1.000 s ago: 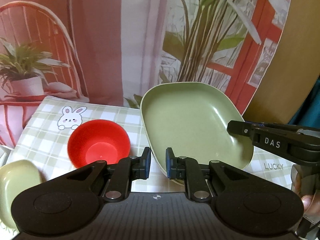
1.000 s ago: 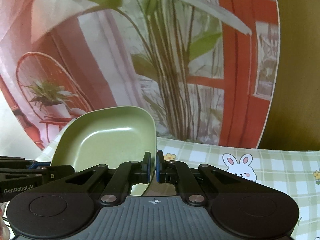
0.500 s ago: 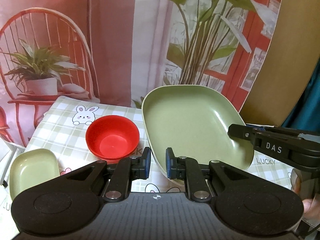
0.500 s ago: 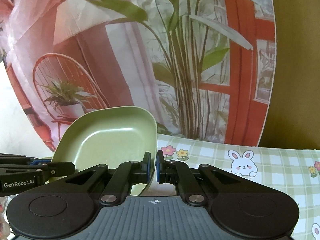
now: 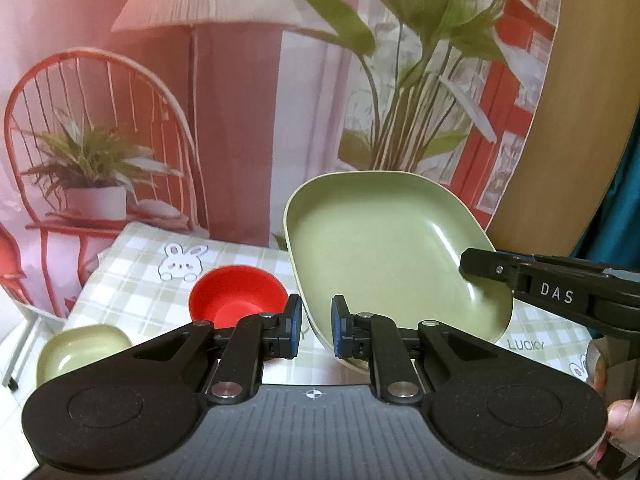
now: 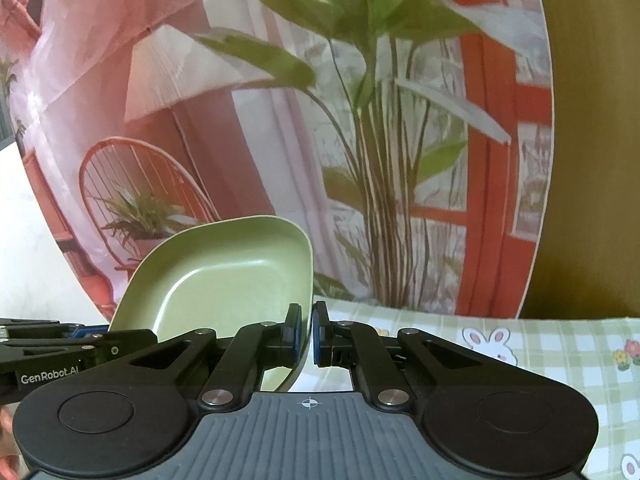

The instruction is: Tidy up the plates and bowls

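Observation:
A large pale green plate [image 5: 392, 256] hangs tilted above the checked tablecloth [image 5: 132, 280], held from two sides. My left gripper [image 5: 314, 326] is shut on its near left rim. My right gripper [image 6: 311, 334] is shut on the plate's [image 6: 224, 276] right rim, and its black fingers [image 5: 492, 268] show clamped there in the left wrist view. A red bowl [image 5: 236, 300] sits on the cloth left of the plate. A small green dish [image 5: 80, 354] lies near the table's left edge.
A printed backdrop with a chair, plants and a lamp hangs right behind the table. The tablecloth [image 6: 560, 344] stretches off to the right in the right wrist view. A person's fingers [image 5: 618, 420] show at the right edge. The table's left edge drops off beside the small dish.
Both grippers have risen with the green plate between them. The red bowl, small dish and tablecloth sit lower and farther in view, and more of the backdrop shows.

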`<action>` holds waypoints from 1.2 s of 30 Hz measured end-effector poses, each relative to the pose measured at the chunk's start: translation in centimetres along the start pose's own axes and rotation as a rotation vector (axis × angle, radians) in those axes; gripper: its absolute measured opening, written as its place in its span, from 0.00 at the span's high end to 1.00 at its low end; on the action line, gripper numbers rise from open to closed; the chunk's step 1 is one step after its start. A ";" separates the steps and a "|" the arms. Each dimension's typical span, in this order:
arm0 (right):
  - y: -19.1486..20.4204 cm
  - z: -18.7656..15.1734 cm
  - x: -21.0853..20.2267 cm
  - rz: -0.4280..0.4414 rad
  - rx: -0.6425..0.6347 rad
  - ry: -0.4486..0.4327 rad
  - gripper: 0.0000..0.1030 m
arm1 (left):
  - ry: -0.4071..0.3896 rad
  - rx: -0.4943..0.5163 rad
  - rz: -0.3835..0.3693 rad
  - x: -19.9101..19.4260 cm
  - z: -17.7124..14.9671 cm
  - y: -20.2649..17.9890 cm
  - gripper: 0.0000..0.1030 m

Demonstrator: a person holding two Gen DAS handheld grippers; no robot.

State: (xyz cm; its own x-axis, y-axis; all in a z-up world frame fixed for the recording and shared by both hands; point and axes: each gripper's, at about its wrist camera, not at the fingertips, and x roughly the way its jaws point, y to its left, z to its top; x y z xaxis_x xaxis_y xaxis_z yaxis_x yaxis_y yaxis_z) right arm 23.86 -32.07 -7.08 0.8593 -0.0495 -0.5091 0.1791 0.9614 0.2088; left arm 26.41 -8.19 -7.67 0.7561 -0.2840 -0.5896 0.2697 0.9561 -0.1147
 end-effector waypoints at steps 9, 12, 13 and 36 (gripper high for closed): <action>1.3 0.7 -1.7 0.013 -0.015 -0.021 0.95 | -0.023 0.007 0.010 -2.4 0.6 -0.2 0.84; 1.8 0.7 -2.7 0.020 -0.018 -0.024 0.95 | -0.026 0.000 0.006 -3.5 0.5 0.0 0.84; 2.0 0.7 -3.0 0.023 -0.018 -0.025 0.95 | -0.029 -0.001 0.005 -4.0 0.5 -0.1 0.84; 5.9 -4.3 -12.1 0.060 -0.021 0.006 0.94 | -0.038 0.009 0.013 -14.1 -5.0 -0.7 0.83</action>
State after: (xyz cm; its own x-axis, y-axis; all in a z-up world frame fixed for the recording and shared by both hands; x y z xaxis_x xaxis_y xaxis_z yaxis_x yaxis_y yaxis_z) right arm 12.50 -24.67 -3.29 0.8653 0.0097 -0.5012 0.1175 0.9680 0.2215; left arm 12.60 -4.51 -3.32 0.7818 -0.2746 -0.5599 0.2649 0.9590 -0.1004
